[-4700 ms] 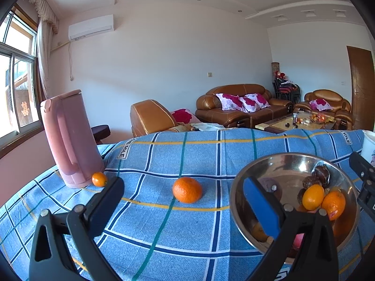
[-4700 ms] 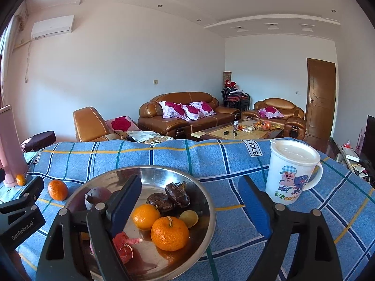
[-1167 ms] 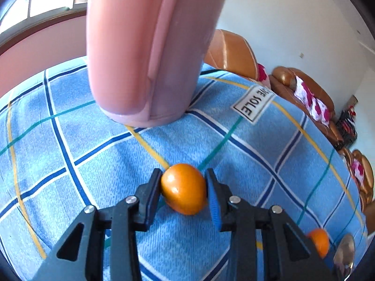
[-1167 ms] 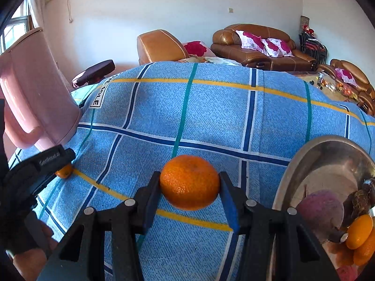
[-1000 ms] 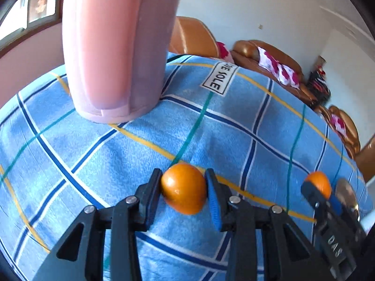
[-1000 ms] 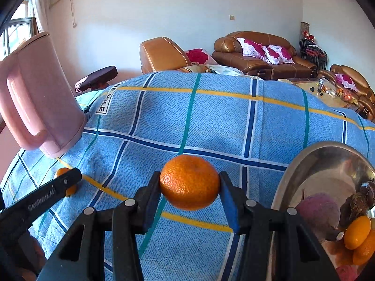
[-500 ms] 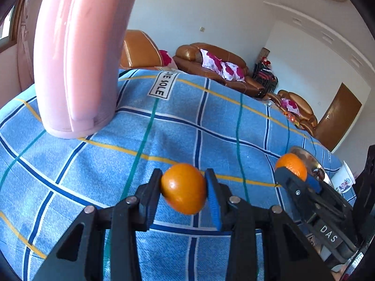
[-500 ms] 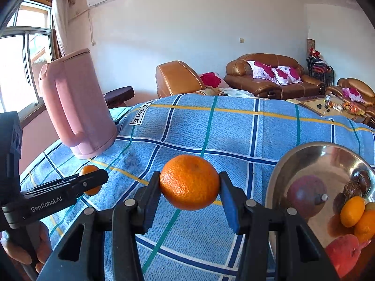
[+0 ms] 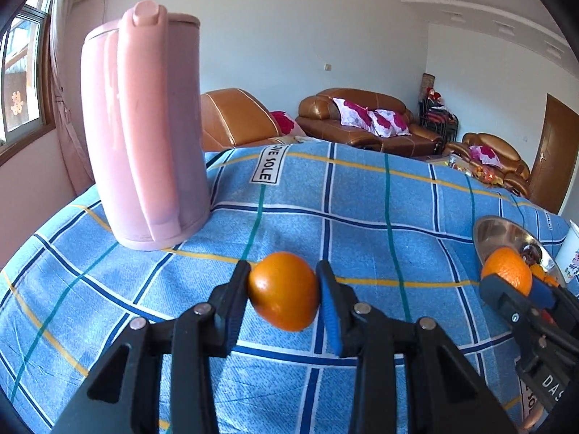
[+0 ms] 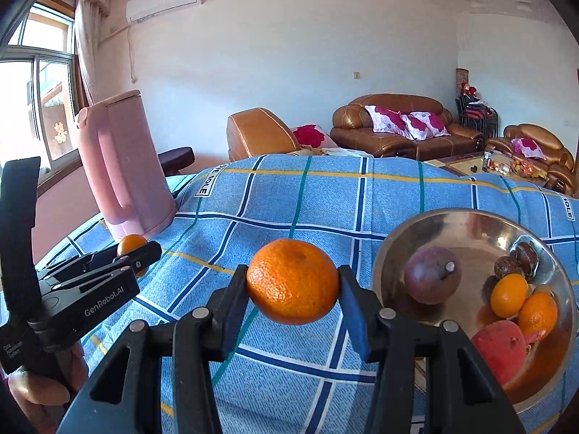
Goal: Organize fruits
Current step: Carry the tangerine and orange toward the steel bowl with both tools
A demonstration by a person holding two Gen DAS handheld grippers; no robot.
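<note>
My left gripper (image 9: 284,291) is shut on a small smooth orange fruit (image 9: 282,291) and holds it above the blue checked cloth, right of the pink kettle. My right gripper (image 10: 293,282) is shut on a larger mandarin (image 10: 292,281), held in the air just left of the steel bowl (image 10: 405,238). The bowl holds a purple fruit (image 10: 432,279), two small oranges, a red fruit and dark fruits. The right gripper with its mandarin (image 9: 506,271) shows at the right edge of the left wrist view, in front of the bowl (image 9: 495,229). The left gripper (image 10: 139,249) shows at the left of the right wrist view.
A tall pink kettle (image 9: 144,126) stands on the cloth at the back left. A white mug (image 9: 570,253) stands beyond the bowl at the far right. The blue checked cloth (image 9: 362,199) covers the table. Brown sofas stand in the room behind.
Both grippers have lifted their fruits off the cloth and swung right, away from the kettle and towards the bowl. Both cameras have tilted up to a more level view.
</note>
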